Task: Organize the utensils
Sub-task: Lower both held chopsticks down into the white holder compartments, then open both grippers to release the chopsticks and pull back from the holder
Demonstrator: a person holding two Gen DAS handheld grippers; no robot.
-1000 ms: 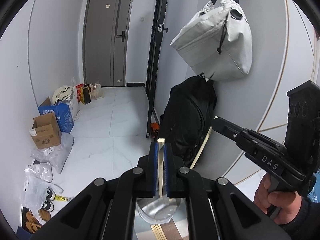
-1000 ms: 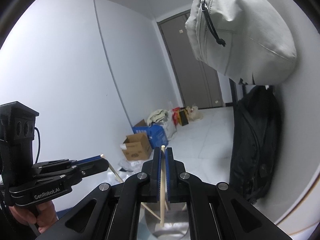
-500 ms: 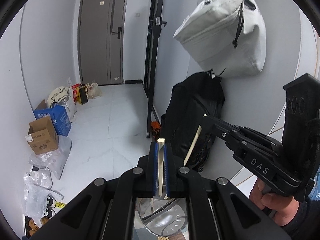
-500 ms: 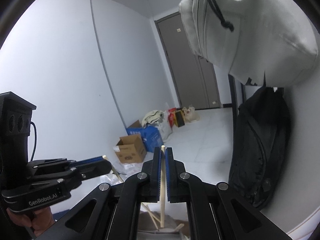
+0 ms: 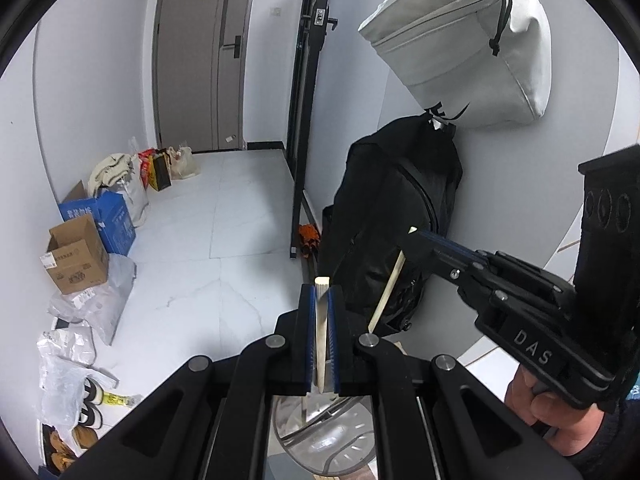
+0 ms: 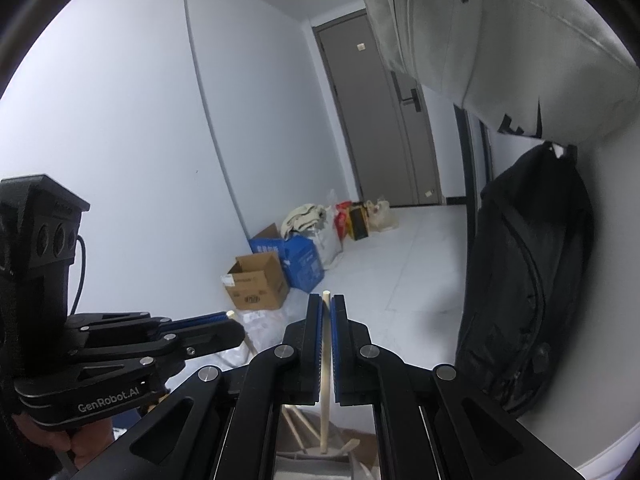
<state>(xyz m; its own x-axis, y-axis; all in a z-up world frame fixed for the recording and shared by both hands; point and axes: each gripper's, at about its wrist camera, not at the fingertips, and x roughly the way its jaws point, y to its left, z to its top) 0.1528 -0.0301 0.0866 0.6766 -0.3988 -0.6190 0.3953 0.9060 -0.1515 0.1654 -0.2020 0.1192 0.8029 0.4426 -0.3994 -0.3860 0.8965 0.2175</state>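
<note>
My left gripper (image 5: 321, 292) is shut on a pale wooden chopstick (image 5: 321, 344) that stands nearly upright between its blue pads. The chopstick's lower tip hangs over a round perforated metal holder (image 5: 348, 452) directly below. My right gripper (image 6: 327, 300) is shut on a second chopstick (image 6: 325, 412), whose lower end reaches down into the holder (image 6: 296, 470). In the left wrist view the right gripper (image 5: 408, 240) comes in from the right with its chopstick (image 5: 388, 288) slanting down to the holder. In the right wrist view the left gripper (image 6: 236, 326) comes in from the left.
A black backpack (image 5: 392, 232) leans on the wall under a hanging grey bag (image 5: 460, 48). Cardboard boxes (image 5: 78, 254), plastic bags and shoes line the left wall on the white tiled floor. A black door frame (image 5: 300, 120) and a grey door (image 5: 200, 52) stand behind.
Both grippers have sunk with their chopsticks toward the metal holder, which shows larger below them. The right chopstick's tip has dropped into the holder. Both grips stay the same.
</note>
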